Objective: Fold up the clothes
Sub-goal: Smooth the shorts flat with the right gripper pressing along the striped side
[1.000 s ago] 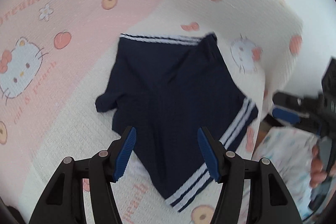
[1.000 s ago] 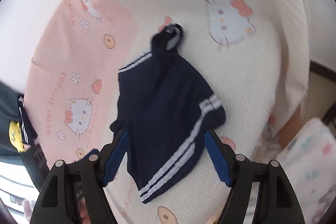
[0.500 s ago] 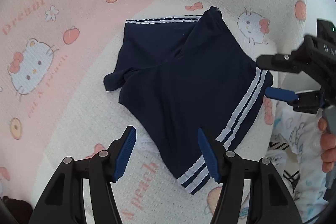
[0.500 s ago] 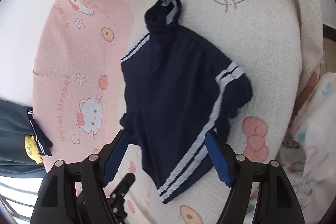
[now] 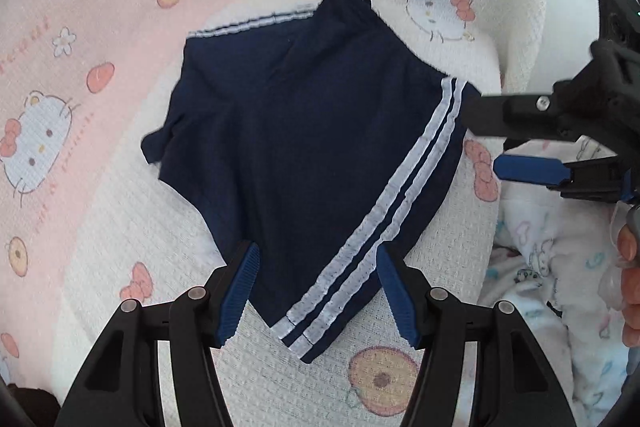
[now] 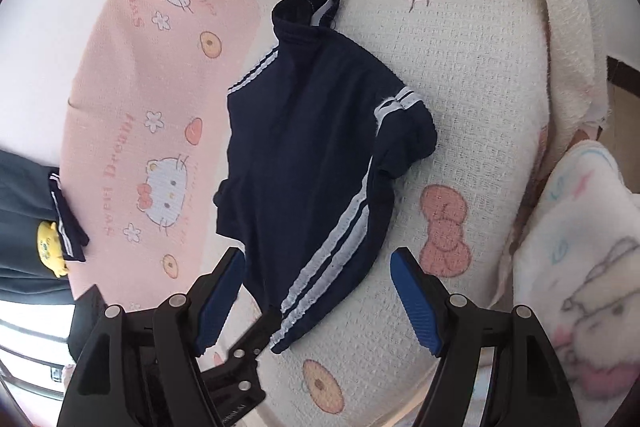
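Note:
Navy shorts with white side stripes lie crumpled on a cream and pink Hello Kitty blanket. They also show in the right wrist view, waistband at the far end. My left gripper is open and empty, its fingers straddling the near hem of one leg. My right gripper is open and empty above the striped hem. The right gripper also shows in the left wrist view at the right edge, just off the striped leg.
A white printed cloth lies at the blanket's right edge. A dark garment with a yellow badge lies at the left. The left gripper's body shows under the right one's left finger.
Both grippers have come down closer to the shorts. The right gripper has moved in toward the striped leg. The shorts lie as before.

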`<state>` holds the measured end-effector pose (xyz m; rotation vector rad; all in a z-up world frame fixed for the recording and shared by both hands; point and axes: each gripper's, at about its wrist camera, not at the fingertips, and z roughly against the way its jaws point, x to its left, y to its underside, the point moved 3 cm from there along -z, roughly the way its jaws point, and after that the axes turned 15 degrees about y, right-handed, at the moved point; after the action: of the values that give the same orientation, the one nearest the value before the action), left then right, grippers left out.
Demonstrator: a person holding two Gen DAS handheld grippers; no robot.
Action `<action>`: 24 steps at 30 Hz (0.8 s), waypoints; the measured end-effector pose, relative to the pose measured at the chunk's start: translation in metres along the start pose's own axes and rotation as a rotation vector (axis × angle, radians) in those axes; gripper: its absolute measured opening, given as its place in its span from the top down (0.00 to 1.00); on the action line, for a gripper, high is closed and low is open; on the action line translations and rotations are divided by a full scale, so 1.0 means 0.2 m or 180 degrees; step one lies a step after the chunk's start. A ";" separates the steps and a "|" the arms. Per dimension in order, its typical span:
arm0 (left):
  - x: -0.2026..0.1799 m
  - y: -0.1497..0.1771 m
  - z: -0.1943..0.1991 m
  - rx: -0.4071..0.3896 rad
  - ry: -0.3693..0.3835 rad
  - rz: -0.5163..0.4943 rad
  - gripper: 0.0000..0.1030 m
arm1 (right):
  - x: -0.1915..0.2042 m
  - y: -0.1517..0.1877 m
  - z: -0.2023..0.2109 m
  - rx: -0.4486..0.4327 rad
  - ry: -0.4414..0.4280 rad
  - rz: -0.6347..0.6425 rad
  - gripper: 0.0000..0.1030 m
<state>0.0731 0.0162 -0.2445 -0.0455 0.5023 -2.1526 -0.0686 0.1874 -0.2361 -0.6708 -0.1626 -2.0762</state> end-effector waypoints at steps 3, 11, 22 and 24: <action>-0.01 0.00 -0.03 0.0152 -0.0133 -0.0203 0.43 | 0.05 -0.01 -0.06 0.0017 0.0017 0.0193 0.27; 0.07 0.06 -0.04 0.0337 -0.0401 -0.0295 0.43 | -0.01 -0.01 -0.18 0.0129 0.0107 0.0352 0.27; -0.07 0.13 -0.08 0.0439 -0.0889 -0.0965 0.43 | -0.13 -0.10 -0.15 0.0016 -0.0197 0.0076 0.27; -0.09 0.13 -0.10 0.0470 -0.0914 -0.1032 0.43 | -0.15 -0.13 -0.16 0.0005 -0.0335 -0.0029 0.27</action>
<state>0.0993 0.0237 -0.2703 -0.3708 0.1758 -2.4402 -0.0884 0.2127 -0.2745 -0.7800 -0.2273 -2.0500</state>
